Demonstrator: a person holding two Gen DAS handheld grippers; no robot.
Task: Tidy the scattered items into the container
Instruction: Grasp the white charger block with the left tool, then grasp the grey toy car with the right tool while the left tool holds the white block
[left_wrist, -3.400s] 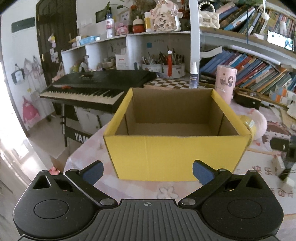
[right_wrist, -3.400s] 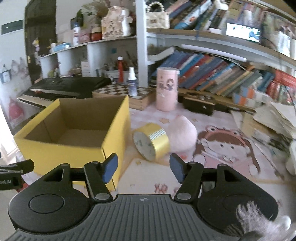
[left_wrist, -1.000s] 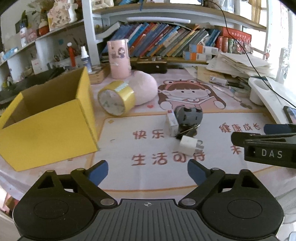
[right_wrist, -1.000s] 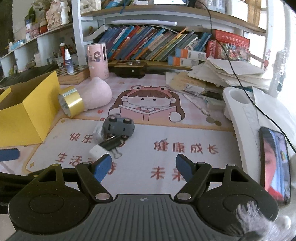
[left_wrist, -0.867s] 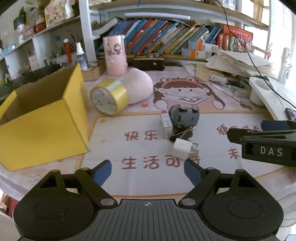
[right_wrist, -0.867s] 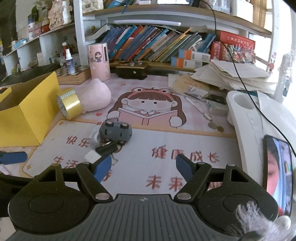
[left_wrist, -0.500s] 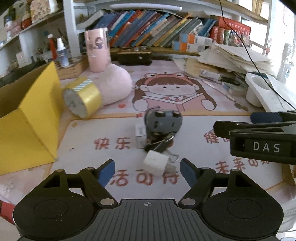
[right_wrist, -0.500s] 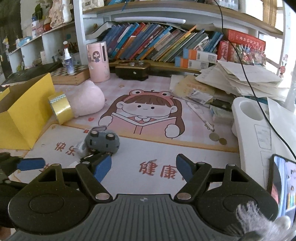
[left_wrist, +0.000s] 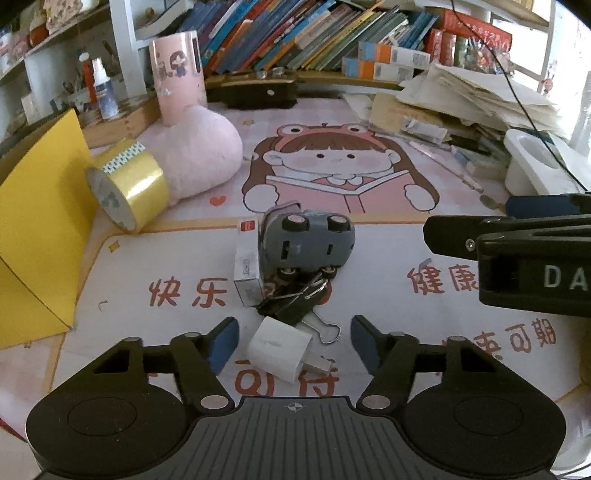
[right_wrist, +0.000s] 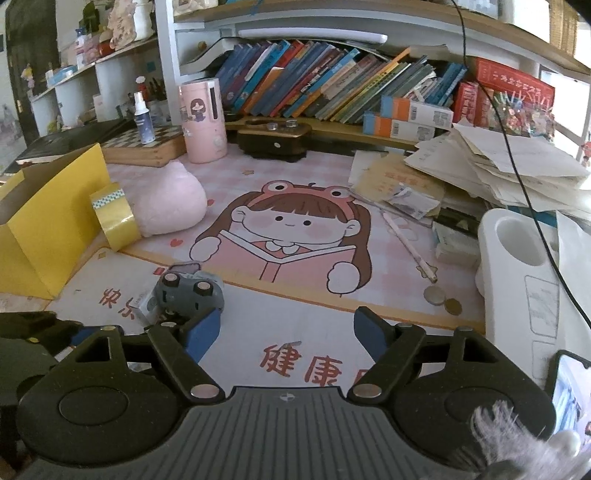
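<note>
Yellow box stands at the desk's left edge. Grey toy car lies on its side mid-desk, wheels facing me, long axis crosswise. White charger lies between my left gripper's closing jaws, untouched. My right gripper is opening, empty.

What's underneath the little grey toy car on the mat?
The grey toy car lies tipped, wheels showing, on black binder clips, against a small white box. Whatever else is under it is hidden.
</note>
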